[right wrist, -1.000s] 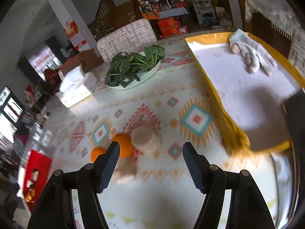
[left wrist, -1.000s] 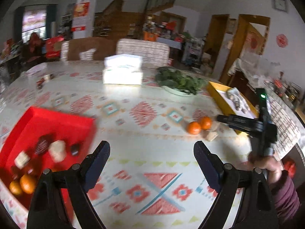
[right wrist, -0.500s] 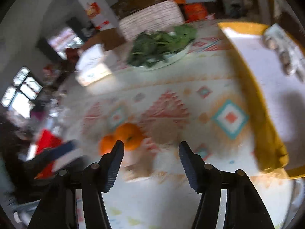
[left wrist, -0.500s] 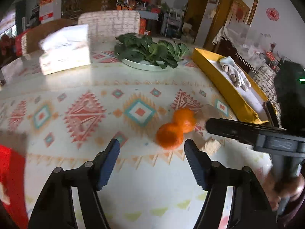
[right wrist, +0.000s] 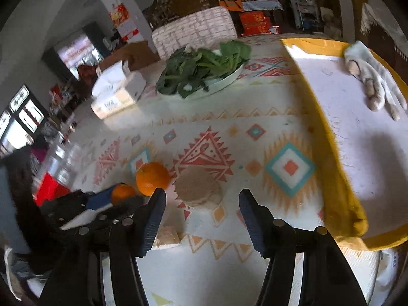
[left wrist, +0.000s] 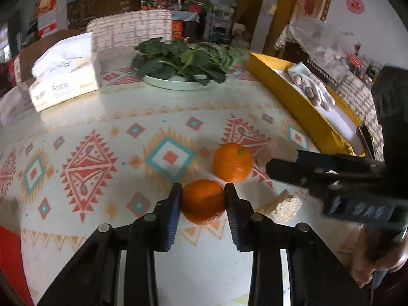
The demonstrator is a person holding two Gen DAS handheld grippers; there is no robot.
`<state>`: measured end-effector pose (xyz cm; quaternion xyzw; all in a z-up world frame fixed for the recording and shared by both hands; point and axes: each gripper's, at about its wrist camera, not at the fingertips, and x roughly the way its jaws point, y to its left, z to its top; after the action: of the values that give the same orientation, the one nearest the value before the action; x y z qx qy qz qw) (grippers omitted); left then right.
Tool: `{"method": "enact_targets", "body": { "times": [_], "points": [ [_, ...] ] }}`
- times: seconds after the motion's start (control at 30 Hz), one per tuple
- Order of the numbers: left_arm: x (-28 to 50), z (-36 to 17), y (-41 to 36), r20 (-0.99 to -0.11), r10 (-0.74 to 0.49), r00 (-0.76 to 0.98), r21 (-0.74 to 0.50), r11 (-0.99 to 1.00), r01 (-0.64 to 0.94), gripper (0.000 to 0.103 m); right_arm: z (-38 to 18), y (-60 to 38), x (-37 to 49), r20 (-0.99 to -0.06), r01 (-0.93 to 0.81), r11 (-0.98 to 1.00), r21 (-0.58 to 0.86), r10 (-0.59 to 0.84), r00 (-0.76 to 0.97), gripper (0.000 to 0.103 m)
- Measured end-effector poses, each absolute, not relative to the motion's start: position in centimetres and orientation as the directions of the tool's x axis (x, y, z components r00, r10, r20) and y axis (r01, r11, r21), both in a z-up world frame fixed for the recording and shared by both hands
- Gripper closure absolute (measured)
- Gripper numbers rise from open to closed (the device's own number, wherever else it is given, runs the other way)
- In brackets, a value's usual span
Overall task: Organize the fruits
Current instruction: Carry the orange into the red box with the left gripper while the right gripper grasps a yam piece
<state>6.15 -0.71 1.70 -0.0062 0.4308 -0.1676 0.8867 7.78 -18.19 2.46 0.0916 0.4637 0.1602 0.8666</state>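
Observation:
My left gripper [left wrist: 202, 191] is shut on an orange [left wrist: 203, 201] that rests on the patterned tablecloth. A second orange [left wrist: 232, 162] sits just beyond it to the right. In the right wrist view the held orange [right wrist: 122, 193] sits between the left gripper's blue-padded fingers, and the second orange [right wrist: 152, 178] is beside it. My right gripper [right wrist: 202, 197] is open and empty, above a round brown cake [right wrist: 197, 188]. It shows in the left wrist view as a dark bar at the right. A pale snack block [left wrist: 283, 205] lies near it.
A yellow tray [right wrist: 331, 153] with a white glove [right wrist: 372, 81] lies at the right. A plate of green leaves [left wrist: 183, 63] and a tissue box [left wrist: 63, 76] stand at the back. A red tray's corner [right wrist: 48, 187] shows far left.
My left gripper swung from the red tray to the oranges, moved in and closed on the nearer orange. My right gripper moved closer to the round cake and stayed open.

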Motion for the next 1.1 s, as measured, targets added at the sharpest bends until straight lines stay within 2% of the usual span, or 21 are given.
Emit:
{"method": "enact_targets", "body": {
  "times": [0.13,0.17,0.2,0.23,0.47,0.57,0.67,0.83,0.87,0.9,1.03,1.1],
  "points": [
    [6.2,2.3,0.7,-0.746,-0.299,0.595,-0.178,0.951,0.254,0.07,2.3,-16.1,7.7,-0.789,-0.222,0.955,0.197,0.289,0.542,0.04],
    [6.1,2.4,1.0,-0.744,-0.298,0.599,-0.184,0.952,0.245,0.07,2.2,-15.5,7.6,-0.795,-0.229,0.961,0.156,0.26,0.549,0.045],
    [6.1,2.5,1.2,-0.742,-0.299,0.601,-0.189,0.952,0.24,0.07,2.3,-15.3,7.5,-0.796,-0.232,0.962,0.141,0.25,0.551,0.063],
    [6.0,2.6,1.4,-0.739,-0.299,0.603,-0.195,0.953,0.233,0.07,2.2,-15.2,7.4,-0.797,-0.228,0.965,0.129,0.238,0.554,0.067],
    [3.2,5.2,3.8,-0.687,-0.315,0.655,-0.246,0.949,0.198,0.07,3.5,-17.7,6.5,-0.756,-0.167,0.967,0.195,0.256,0.602,0.069],
    [0.2,6.8,6.2,-0.644,-0.312,0.698,-0.274,0.947,0.17,0.07,4.7,-18.1,5.5,-0.722,-0.173,0.962,0.213,0.274,0.635,0.074],
    [-3.0,7.8,9.8,-0.627,-0.262,0.734,-0.271,0.956,0.11,0.07,5.9,-17.5,4.3,-0.691,-0.198,0.949,0.247,0.316,0.651,0.077],
    [-8.3,8.8,17.4,-0.609,-0.161,0.776,-0.298,0.954,-0.037,0.07,7.0,-15.2,2.6,-0.674,-0.242,0.944,0.226,0.331,0.661,0.079],
    [-9.4,8.9,18.7,-0.603,-0.144,0.785,-0.306,0.95,-0.06,0.07,7.1,-15.4,2.4,-0.664,-0.227,0.948,0.225,0.319,0.676,0.078],
    [-10.4,8.9,19.9,-0.598,-0.132,0.791,-0.316,0.945,-0.081,0.07,7.1,-15.7,2.5,-0.664,-0.204,0.954,0.219,0.299,0.685,0.074],
    [-12.7,8.6,22.9,-0.587,-0.097,0.804,-0.343,0.929,-0.138,0.07,6.2,-17.1,3.6,-0.701,-0.128,0.97,0.207,0.238,0.672,0.036],
    [-13.2,8.3,24.3,-0.587,-0.073,0.806,-0.35,0.921,-0.172,0.07,5.1,-17.0,4.7,-0.729,-0.121,0.972,0.2,0.23,0.645,0.036]
  ]
}}
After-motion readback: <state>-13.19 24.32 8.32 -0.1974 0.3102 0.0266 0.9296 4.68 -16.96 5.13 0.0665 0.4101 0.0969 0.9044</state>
